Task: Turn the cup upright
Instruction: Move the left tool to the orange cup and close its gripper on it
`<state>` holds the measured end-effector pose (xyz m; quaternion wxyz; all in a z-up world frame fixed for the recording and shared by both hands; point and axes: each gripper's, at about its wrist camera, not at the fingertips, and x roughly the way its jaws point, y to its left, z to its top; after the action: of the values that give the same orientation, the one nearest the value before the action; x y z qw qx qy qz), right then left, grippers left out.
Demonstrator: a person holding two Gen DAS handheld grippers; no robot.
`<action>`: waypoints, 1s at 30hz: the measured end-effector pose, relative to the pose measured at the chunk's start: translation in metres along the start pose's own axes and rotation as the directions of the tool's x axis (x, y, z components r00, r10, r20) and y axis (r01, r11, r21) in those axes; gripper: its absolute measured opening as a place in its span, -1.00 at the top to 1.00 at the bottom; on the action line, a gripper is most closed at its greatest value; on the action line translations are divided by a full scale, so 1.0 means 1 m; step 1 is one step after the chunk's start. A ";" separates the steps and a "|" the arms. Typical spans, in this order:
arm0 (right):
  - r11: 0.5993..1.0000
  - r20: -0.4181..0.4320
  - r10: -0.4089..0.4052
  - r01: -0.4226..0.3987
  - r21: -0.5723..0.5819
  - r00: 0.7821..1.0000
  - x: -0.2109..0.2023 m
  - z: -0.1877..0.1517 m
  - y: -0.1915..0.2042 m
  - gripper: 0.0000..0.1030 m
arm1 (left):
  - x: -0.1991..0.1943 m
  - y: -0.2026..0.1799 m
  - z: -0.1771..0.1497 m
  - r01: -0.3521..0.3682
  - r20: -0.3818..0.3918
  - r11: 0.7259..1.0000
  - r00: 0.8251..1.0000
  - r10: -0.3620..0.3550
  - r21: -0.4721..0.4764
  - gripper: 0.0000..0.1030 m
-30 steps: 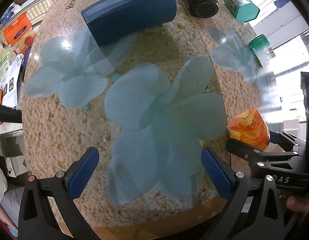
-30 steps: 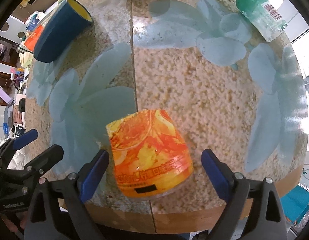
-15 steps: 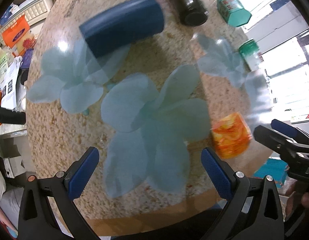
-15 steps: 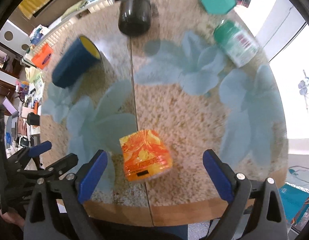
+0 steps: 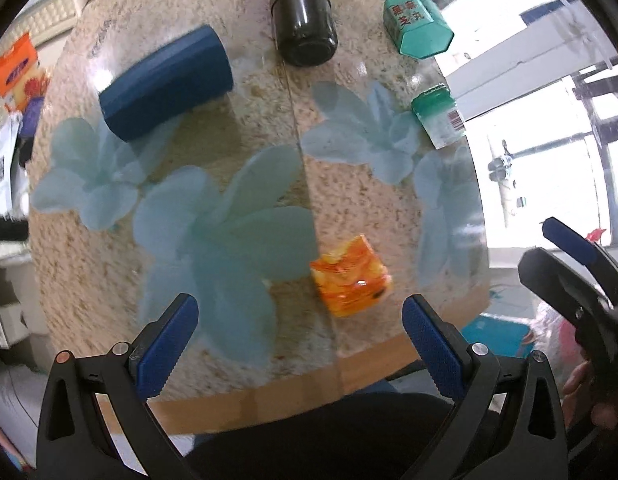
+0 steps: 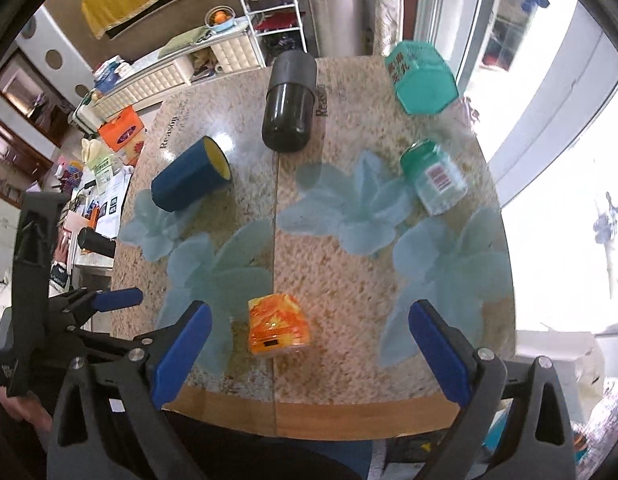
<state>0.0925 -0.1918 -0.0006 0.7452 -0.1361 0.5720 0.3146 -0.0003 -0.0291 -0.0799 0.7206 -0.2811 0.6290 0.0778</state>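
Bright windows [image 6: 569,128], white shelving [image 6: 269,12]

"Reason" printed on table mat [image 6: 245,92] — Chinese characters on green box [image 5: 417,26] unreadable.

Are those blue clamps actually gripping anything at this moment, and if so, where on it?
Nothing is held. The left gripper and right gripper both have open jaws, above the orange cup on the table.
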 end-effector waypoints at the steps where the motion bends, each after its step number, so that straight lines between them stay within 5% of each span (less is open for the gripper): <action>1: 1.000 0.000 0.003 -0.003 -0.007 1.000 0.000 0.001 -0.004 -0.93 | 0.002 -0.003 -0.001 0.006 -0.005 1.000 1.000 -0.006 -0.011 -0.99; 14: 0.988 -0.033 0.071 -0.075 -0.135 0.997 0.003 0.013 -0.057 -0.94 | 0.059 -0.039 0.005 -0.021 -0.066 0.981 0.998 0.009 -0.193 -0.99; 30: 0.976 -0.080 0.134 -0.146 -0.161 0.988 0.022 0.014 -0.086 -0.93 | 0.137 -0.008 0.007 -0.095 -0.212 0.909 0.977 0.007 -0.406 -0.99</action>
<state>0.1601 -0.2425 -0.0300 0.6870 -0.1679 0.5774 0.4079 0.0364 -0.0654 -0.2071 0.5732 -0.4174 0.6765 0.1987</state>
